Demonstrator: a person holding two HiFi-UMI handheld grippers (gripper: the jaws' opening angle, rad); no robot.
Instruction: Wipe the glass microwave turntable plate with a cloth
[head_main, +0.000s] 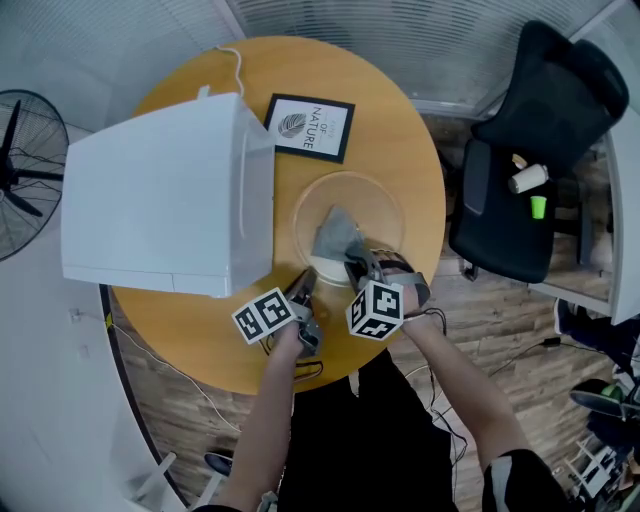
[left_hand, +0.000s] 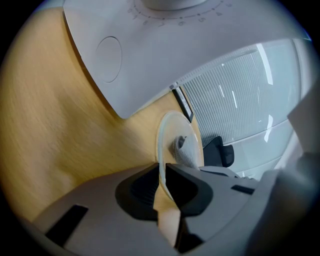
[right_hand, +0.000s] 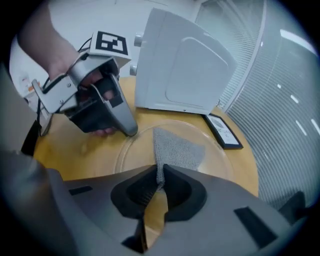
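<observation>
The left gripper (left_hand: 162, 172) pinches the near rim of the glass plate (head_main: 380, 198) on the table (head_main: 410, 120), right of the microwave (head_main: 160, 195), while the right gripper (right_hand: 159, 181) nips the grey cloth (right_hand: 177, 150) lying on the plate.

White microwave (head_main: 160, 195) and framed print (head_main: 309, 127) on round wooden table (head_main: 405, 120) — black chair (head_main: 530, 150), fan (head_main: 25, 170) beside

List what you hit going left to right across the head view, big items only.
fan → microwave → glass plate → office chair
</observation>
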